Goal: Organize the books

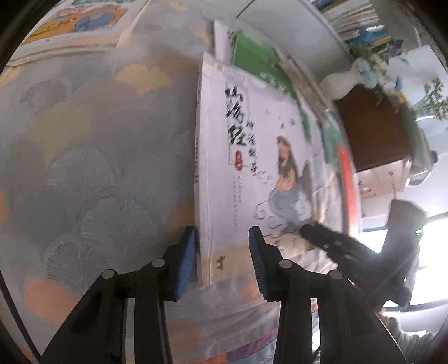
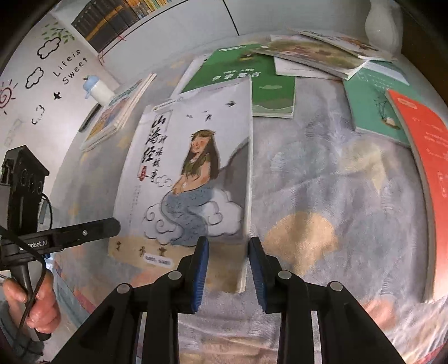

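Observation:
A white book with a mermaid on its cover (image 1: 252,173) (image 2: 193,173) lies on the patterned cloth. My left gripper (image 1: 221,257) is open, its blue pads on either side of the book's spine corner. My right gripper (image 2: 228,266) is open, its pads straddling the book's other near corner at the page edge. A green book (image 2: 252,81) lies partly under the white book's far end. A teal book (image 2: 375,109) and a red book (image 2: 420,156) lie at the right. The right gripper also shows in the left wrist view (image 1: 336,243).
A stack of picture books (image 2: 117,112) (image 1: 75,25) lies at the far left. More loose books (image 2: 313,53) overlap at the back near a white vase (image 2: 382,25). A bookshelf (image 2: 112,19) stands against the wall. A small bottle (image 2: 98,89) stands by the wall.

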The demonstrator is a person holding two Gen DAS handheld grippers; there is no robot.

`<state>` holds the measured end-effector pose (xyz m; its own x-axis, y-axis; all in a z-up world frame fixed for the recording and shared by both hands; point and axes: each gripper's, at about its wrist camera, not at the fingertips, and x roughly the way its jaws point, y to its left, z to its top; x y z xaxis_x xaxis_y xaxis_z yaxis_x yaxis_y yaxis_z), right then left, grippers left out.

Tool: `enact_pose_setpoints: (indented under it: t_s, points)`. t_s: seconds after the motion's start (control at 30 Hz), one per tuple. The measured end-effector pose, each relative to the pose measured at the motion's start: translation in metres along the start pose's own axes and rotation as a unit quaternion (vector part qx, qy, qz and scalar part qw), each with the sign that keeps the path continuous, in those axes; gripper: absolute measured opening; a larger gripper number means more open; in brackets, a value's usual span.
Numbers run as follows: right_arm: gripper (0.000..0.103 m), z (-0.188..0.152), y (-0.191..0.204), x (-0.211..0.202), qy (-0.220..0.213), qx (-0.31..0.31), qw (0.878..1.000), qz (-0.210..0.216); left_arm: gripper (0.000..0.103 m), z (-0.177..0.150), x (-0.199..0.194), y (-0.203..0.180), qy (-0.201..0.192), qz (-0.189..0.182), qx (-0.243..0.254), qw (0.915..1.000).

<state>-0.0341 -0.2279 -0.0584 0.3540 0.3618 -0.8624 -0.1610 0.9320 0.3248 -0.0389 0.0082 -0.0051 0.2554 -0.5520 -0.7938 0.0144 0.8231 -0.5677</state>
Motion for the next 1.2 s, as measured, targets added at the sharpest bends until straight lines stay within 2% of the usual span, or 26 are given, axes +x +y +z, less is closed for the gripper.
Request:
enact_pose_setpoints:
  t_s: [0.1, 0.17, 0.23, 0.3, 0.37, 0.5, 0.53, 0.6, 0.67, 0.73, 0.77, 0.83, 0.93, 1.1, 1.13, 1.2]
  points:
    - [0.030, -0.001, -0.003, 0.000, -0.004, 0.009, 1.000, 0.014, 0.034, 0.002, -0.022, 0.000, -0.030, -0.078, -0.025, 0.9962]
    - [0.030, -0.004, -0.012, -0.002, -0.004, 0.027, 0.999, 0.038, 0.034, 0.005, -0.028, 0.000, -0.038, -0.117, -0.043, 0.9915]
    - [0.030, -0.006, -0.021, -0.003, -0.005, 0.048, 0.997, 0.061, 0.034, 0.006, -0.024, 0.002, -0.039, -0.116, -0.053, 0.9911]
    - [0.030, -0.007, -0.031, -0.002, -0.006, 0.074, 0.994, 0.084, 0.024, 0.005, -0.012, 0.009, -0.036, -0.094, -0.070, 0.9925]
    - [0.030, -0.008, -0.037, -0.003, -0.007, 0.090, 0.991, 0.100, 0.016, 0.002, 0.004, 0.013, -0.022, -0.094, -0.088, 0.9914]
    - [0.030, -0.010, -0.040, -0.005, -0.010, 0.092, 0.990, 0.110, 0.012, -0.002, 0.027, 0.010, -0.014, -0.083, -0.101, 0.9913]
    - [0.030, -0.010, -0.040, -0.005, -0.010, 0.090, 0.990, 0.109, 0.012, -0.003, 0.026, 0.011, -0.016, -0.090, -0.107, 0.9900]
    - [0.030, -0.009, -0.043, -0.006, -0.008, 0.091, 0.990, 0.111, 0.011, 0.002, 0.024, 0.012, -0.022, -0.128, -0.130, 0.9830]
    - [0.030, -0.007, -0.047, -0.006, 0.004, 0.105, 0.987, 0.125, 0.011, 0.010, 0.018, 0.010, -0.030, -0.173, -0.151, 0.9728]
    - [0.033, -0.005, -0.060, -0.005, 0.024, 0.138, 0.978, 0.157, 0.011, 0.018, 0.012, 0.009, -0.035, -0.211, -0.164, 0.9630]
    - [0.036, -0.007, -0.069, -0.005, 0.029, 0.162, 0.969, 0.184, 0.011, 0.023, 0.010, 0.007, -0.036, -0.223, -0.169, 0.9595]
    - [0.037, -0.010, -0.086, -0.004, 0.028, 0.208, 0.949, 0.236, 0.011, 0.027, 0.008, 0.007, -0.036, -0.238, -0.176, 0.9545]
    - [0.039, -0.013, -0.100, 0.003, 0.028, 0.258, 0.921, 0.292, 0.011, 0.027, 0.010, 0.008, -0.033, -0.254, -0.198, 0.9460]
    - [0.042, -0.011, -0.099, 0.024, 0.028, 0.300, 0.889, 0.345, 0.011, 0.016, 0.019, 0.026, -0.032, -0.295, -0.263, 0.9181]
    - [0.042, -0.009, -0.097, 0.025, 0.023, 0.301, 0.887, 0.349, 0.011, 0.015, 0.018, 0.027, -0.031, -0.296, -0.265, 0.9171]
    - [0.041, -0.004, -0.090, 0.025, 0.020, 0.297, 0.887, 0.353, 0.011, 0.016, 0.017, 0.027, -0.028, -0.287, -0.258, 0.9220]
